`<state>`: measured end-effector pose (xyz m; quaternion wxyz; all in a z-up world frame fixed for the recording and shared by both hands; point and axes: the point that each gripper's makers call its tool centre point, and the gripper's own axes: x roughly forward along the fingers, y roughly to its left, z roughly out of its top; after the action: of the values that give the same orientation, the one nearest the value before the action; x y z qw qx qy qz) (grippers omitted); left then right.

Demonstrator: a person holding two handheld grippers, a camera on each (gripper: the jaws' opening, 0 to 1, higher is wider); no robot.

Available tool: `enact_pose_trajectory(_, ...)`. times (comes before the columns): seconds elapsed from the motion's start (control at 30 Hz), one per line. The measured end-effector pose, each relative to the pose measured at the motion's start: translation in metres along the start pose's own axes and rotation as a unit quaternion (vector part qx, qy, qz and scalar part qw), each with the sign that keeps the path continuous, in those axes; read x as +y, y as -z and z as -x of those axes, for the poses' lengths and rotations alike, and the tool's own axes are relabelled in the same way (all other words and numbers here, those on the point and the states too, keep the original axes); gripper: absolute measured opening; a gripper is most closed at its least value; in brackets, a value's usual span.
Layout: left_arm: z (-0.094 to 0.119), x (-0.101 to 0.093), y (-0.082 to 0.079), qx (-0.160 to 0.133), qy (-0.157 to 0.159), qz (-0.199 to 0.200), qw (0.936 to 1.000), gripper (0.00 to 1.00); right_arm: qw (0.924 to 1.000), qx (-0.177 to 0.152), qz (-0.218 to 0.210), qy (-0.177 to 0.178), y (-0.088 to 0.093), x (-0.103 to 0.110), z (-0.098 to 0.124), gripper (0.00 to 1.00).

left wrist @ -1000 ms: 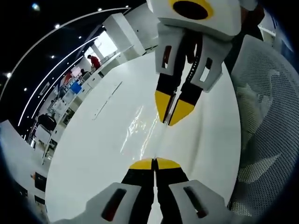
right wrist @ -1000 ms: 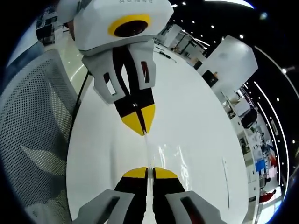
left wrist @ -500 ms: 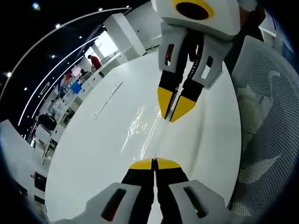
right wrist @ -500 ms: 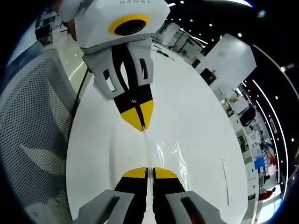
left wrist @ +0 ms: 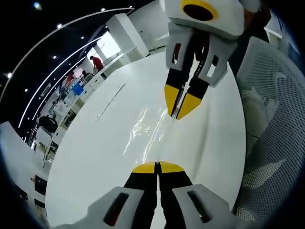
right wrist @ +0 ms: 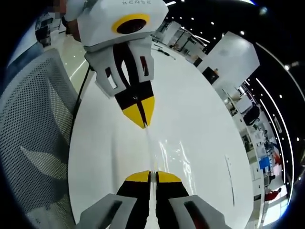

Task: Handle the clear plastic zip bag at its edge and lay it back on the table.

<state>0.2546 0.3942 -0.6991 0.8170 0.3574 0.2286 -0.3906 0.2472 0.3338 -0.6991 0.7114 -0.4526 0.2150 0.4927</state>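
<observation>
My left gripper [left wrist: 157, 167] and right gripper [right wrist: 150, 176] both pinch the clear plastic zip bag [left wrist: 147, 131], glossy and wrinkled, stretched taut toward twelve o'clock over the white table [left wrist: 95, 152].

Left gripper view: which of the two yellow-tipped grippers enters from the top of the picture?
The right gripper; the left gripper rises from the bottom. Both are shut on the clear plastic zip bag.

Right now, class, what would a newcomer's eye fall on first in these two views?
Two yellow-tipped grippers face each other over a glossy white table. Between them stretches a clear plastic zip bag, pinched at opposite edges by the left gripper and the right gripper, jaws closed. A grey mesh chair stands beside the table.
</observation>
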Motion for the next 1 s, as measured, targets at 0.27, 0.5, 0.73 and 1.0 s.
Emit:
enact_pose_trajectory(0.27, -0.001, 0.0, -0.002, -0.001, 0.003, -0.001, 1.0, 0.0, 0.9999, 0.003, -0.01, 0.005, 0.006, 0.0, 0.001, 0.0)
enact_pose_trajectory(0.5, -0.002, 0.0, -0.003, -0.002, 0.005, -0.002, 1.0, 0.0, 0.9998, 0.006, -0.015, 0.01, 0.01, -0.001, 0.003, 0.0)
enact_pose_trajectory(0.73, -0.003, 0.0, -0.004, -0.001, 0.005, 0.0, 1.0, 0.0, 0.9998, 0.009, -0.016, 0.012, 0.012, -0.001, 0.005, 0.0)
enact_pose_trajectory(1.0, -0.004, 0.002, -0.002, 0.002, 0.003, -0.001, 1.0, 0.0, 0.9997, 0.01, -0.019, 0.015, 0.012, -0.004, 0.006, 0.0)
